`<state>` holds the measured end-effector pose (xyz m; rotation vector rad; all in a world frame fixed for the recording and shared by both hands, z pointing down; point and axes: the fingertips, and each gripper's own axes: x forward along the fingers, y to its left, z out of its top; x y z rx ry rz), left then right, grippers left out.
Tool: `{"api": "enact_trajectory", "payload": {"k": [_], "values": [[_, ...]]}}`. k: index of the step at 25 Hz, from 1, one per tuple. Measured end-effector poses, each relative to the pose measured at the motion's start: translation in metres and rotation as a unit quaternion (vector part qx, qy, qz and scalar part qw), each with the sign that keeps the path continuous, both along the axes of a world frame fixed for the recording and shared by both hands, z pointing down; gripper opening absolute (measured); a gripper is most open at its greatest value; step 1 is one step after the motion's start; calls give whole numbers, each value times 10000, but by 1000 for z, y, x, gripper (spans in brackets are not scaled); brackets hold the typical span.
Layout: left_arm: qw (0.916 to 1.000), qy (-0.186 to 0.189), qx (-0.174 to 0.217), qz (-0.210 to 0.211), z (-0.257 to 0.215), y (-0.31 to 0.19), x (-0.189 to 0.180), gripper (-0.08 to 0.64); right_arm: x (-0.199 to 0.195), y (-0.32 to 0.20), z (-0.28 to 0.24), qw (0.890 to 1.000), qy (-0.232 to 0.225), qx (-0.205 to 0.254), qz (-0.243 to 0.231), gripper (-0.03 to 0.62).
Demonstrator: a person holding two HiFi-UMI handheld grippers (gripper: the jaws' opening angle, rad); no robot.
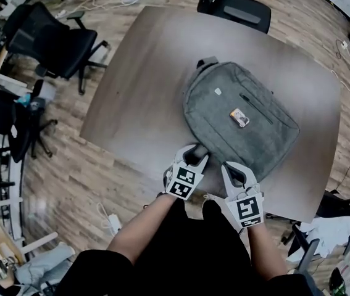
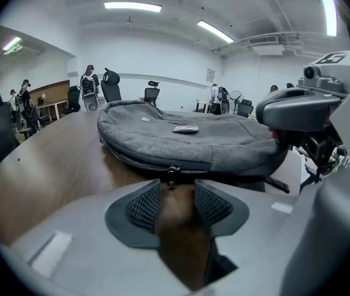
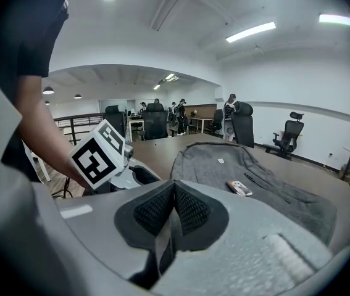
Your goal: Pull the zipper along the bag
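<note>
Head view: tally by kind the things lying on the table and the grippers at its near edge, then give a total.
Grey backpack: 1
Small flat item lying on it: 1
Grippers: 2 (left gripper, right gripper)
Total: 4

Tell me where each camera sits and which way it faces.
Head view: on the person's head, looking steeply down at the table, grey bag, both forearms, left hand-held gripper and right hand-held gripper.
Left gripper view: rides the left one, facing along its open jaws to the bag's zipper pull; the right one at right.
Right gripper view: faces along its shut jaws across the bag; the left one's marker cube and forearm at left.
All share the bag.
</note>
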<state>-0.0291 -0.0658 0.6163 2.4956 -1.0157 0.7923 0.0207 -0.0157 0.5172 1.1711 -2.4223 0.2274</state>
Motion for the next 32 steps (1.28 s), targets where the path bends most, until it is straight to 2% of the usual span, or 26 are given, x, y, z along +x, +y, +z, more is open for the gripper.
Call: {"api": "enact_trajectory", "payload": {"k": [10, 16, 22, 24, 29, 32], "values": [[9998, 165, -105, 49, 6, -15, 12, 139, -5, -5, -10, 9999, -24, 112, -118, 3], [9976, 252, -117, 628, 5, -14, 16, 135, -6, -9, -11, 9998, -70, 125, -154, 3], [9908, 290, -121, 1318, 4, -14, 14, 121, -8, -15, -11, 9997, 94, 107, -221, 3], [9893, 291, -127, 1423, 3, -15, 14, 84, -8, -15, -11, 9997, 84, 106, -210, 3], [9840, 199, -129, 1768, 3, -8, 16, 69, -8, -18, -9, 9998, 14, 105, -148, 3], [9835, 158, -78, 1802, 0, -6, 14, 67, -8, -19, -7, 9999, 34, 80, -142, 3]]}}
